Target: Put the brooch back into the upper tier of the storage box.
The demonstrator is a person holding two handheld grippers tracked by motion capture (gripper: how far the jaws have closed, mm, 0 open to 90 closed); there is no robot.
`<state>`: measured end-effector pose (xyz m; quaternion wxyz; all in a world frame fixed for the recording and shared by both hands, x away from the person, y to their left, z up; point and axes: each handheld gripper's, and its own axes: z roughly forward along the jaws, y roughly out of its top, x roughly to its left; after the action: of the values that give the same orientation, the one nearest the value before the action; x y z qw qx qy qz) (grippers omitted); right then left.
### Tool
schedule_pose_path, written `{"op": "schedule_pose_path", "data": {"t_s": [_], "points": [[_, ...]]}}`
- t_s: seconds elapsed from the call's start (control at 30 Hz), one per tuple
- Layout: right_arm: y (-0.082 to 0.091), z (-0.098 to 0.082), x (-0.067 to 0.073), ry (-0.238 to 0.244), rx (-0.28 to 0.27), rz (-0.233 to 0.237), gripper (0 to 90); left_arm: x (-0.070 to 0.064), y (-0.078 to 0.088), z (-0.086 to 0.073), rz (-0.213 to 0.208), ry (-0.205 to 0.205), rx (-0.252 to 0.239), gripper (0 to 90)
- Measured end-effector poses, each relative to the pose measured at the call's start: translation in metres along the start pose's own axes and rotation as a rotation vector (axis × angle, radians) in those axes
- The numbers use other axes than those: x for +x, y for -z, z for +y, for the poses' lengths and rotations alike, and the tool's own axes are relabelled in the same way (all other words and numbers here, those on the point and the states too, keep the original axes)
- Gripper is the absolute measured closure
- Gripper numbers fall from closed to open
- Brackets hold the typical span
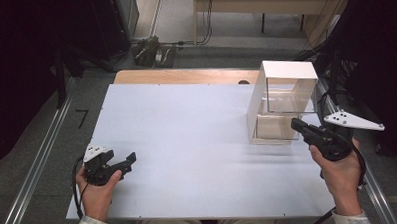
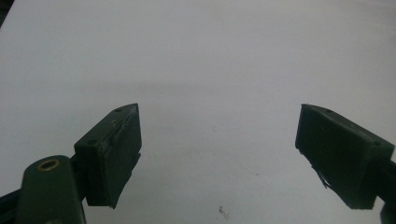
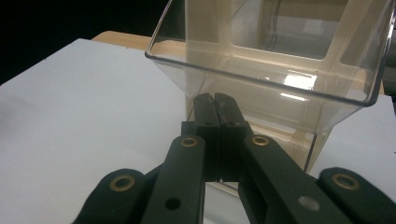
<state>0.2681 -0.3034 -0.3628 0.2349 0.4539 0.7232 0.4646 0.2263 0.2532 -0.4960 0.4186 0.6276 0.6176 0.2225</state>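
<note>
While my right gripper (image 3: 215,99) has its jaws pressed together with nothing between them, the clear bin (image 3: 261,70) of the white cabinet (image 1: 285,71) hangs tilted open just ahead of its tips; I judge the opening done. My left gripper (image 2: 219,154) rests spread wide over the bare table (image 2: 210,56), well apart from the bin; loading or closing remains.

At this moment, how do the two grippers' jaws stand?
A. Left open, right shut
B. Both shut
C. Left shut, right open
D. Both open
A. The left gripper has its jaws wide apart over the bare white table; the right gripper has its jaws pressed together just before the clear bin.
</note>
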Motion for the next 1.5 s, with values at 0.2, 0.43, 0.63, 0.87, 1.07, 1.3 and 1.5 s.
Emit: {"op": "schedule_pose_path", "data": {"t_s": [0.2,0.43,0.63,0.87,1.07,1.3,1.5], "points": [[0.000,0.005,-0.001,0.001,-0.011,-0.002,87.4,0.000,0.000,0.000,-0.001,-0.003,0.004,15.7],[-0.001,0.008,-0.001,-0.001,-0.020,0.000,87.3,0.000,0.000,0.000,-0.001,-0.002,0.003,15.6],[-0.001,0.011,-0.002,-0.002,-0.026,-0.002,87.3,0.000,0.000,0.000,-0.001,-0.004,0.005,15.6],[0.000,0.015,-0.004,-0.006,-0.040,-0.003,87.3,0.000,0.000,0.000,0.001,-0.004,0.004,15.6],[-0.002,0.020,-0.005,-0.009,-0.050,-0.003,87.4,0.000,0.000,0.000,-0.001,-0.001,0.001,15.6],[-0.005,0.024,-0.006,-0.007,-0.055,-0.005,87.4,0.000,0.000,0.000,-0.001,-0.004,0.003,15.6],[-0.005,0.027,-0.006,-0.012,-0.062,-0.004,87.3,-0.001,0.000,0.000,-0.001,-0.002,0.001,15.6]]}}
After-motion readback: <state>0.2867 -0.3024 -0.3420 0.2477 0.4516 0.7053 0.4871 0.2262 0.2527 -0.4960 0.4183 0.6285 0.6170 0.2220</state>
